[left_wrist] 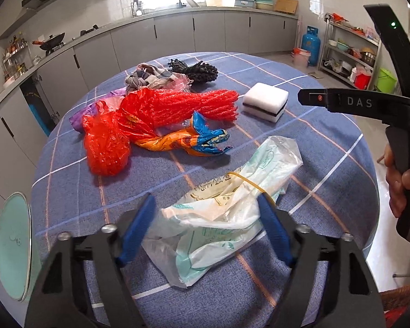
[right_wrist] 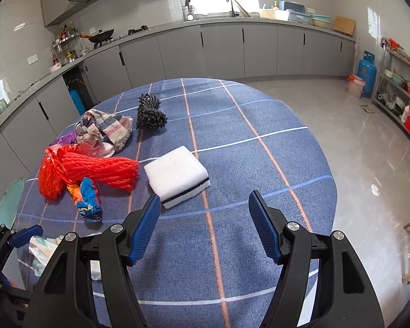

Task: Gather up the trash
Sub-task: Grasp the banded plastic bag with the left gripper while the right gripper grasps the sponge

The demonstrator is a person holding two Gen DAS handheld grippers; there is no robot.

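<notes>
Crumpled clear plastic bag (left_wrist: 227,213), printed in pale green and looped by a yellow rubber band (left_wrist: 248,181), lies on the blue checked tablecloth (left_wrist: 300,287) right between the blue pads of the left gripper (left_wrist: 205,218). Its jaws stand part-way apart with the bag's middle bunched in the gap; the right-hand pad appears to touch the plastic, while the left-hand one sits just beside it, so no firm squeeze shows. No earlier view is at hand to compare.

Taking the white sponge block (right_wrist: 176,176) with its dark stripe as the landmark: the right gripper (right_wrist: 205,227) hovers just on the near side of it, jaws wide and nothing between them, only bare cloth below. Left of the sponge lies the red foam netting (right_wrist: 106,172), tangled with a red plastic bag (left_wrist: 106,147). An orange and blue wrapper (right_wrist: 86,199) sits near the netting on the sponge's near-left side. Beyond the netting, farther left and behind the sponge, rests a striped rag (right_wrist: 104,131), with a purple scrap (left_wrist: 82,114) at its edge. Behind the sponge lies a black knobbly bundle (right_wrist: 150,114). The clear bag is well to the sponge's near-left, by the table's edge.

A person's hand (left_wrist: 399,180) grips the right tool's handle at the far right of the left view.
</notes>
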